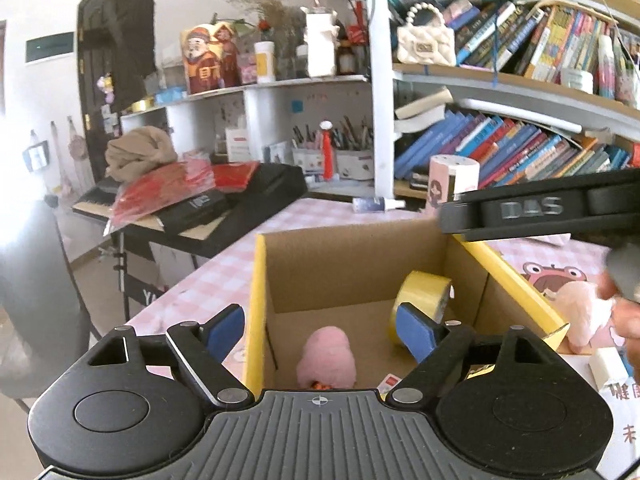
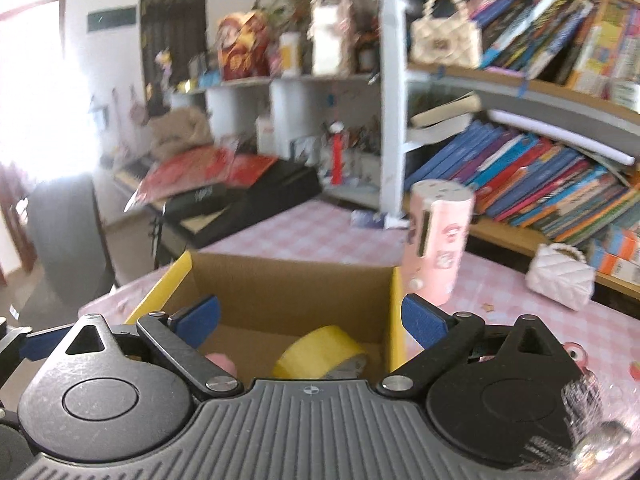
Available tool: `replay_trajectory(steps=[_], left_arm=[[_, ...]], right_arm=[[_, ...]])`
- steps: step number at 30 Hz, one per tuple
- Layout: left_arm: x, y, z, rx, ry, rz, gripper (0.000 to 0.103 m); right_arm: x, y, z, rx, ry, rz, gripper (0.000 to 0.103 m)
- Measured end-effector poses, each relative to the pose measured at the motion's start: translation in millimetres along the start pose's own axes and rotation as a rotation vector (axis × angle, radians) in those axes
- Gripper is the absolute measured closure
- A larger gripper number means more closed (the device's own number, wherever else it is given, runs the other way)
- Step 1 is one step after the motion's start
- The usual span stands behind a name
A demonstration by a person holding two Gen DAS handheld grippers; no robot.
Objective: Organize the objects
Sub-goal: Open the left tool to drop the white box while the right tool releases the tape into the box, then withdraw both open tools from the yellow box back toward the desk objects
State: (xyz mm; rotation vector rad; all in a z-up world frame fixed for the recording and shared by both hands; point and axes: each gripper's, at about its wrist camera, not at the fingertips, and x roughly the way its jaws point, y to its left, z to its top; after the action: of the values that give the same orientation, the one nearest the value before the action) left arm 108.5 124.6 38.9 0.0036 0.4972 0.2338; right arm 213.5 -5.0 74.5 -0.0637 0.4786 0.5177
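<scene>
So the cardboard box (image 1: 352, 264) is taking up the middle of the left wrist view, sitting on the pink checked tablecloth (image 1: 224, 276). It's plain brown corrugated board inside with bright yellow top edges, squared off and open at the top. The left gripper (image 1: 320, 330) is hanging over the near edge of it at the bottom of the frame, jaws spread wide with nothing in them, and its blue pads (image 1: 416, 332) are looking flat and rubbery.

Lower centre, down on the box floor, a pink fluffy plush (image 1: 327, 362) is lying right between and below those pads, not touching either one. It's rounded and fuzzy. Just right of it, a roll of yellow tape (image 1: 422, 300) is leaning against the box's right wall, glossy and ring shaped, partly behind the right-hand pad.

In the right wrist view, the right gripper (image 2: 310, 318) is also standing wide open and empty, lower centre, above the same box (image 2: 288, 284). The tape roll (image 2: 320, 350) is sitting just below its pads, and a sliver of the plush (image 2: 220, 362) is peeking out at the lower left.

A pink cylinder (image 2: 438, 236) with cartoon stickers is standing upright just beyond the box's far right corner.
</scene>
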Motion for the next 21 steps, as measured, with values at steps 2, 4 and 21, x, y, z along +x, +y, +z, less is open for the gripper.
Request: replay_trajectory(steps=[2,4,21], left_arm=[[-4.9,4.2,-2.0,-0.014,-0.001,0.007,0.017],[-9.6,7.3,-4.3,-0.025,-0.001,0.014,0.016],[-57.2,31.8,-53.4,-0.068,0.100,0.035,0.016]], right_arm=[[-11.1,-0.9,-4.0,0.016,-0.023,-0.019,0.005],[-21.8,-2.0,-10.0,0.025,-0.041,-0.038,0.005],[-82.4,41.2,-88.8,-0.010,0.046,-0.114,0.008]])
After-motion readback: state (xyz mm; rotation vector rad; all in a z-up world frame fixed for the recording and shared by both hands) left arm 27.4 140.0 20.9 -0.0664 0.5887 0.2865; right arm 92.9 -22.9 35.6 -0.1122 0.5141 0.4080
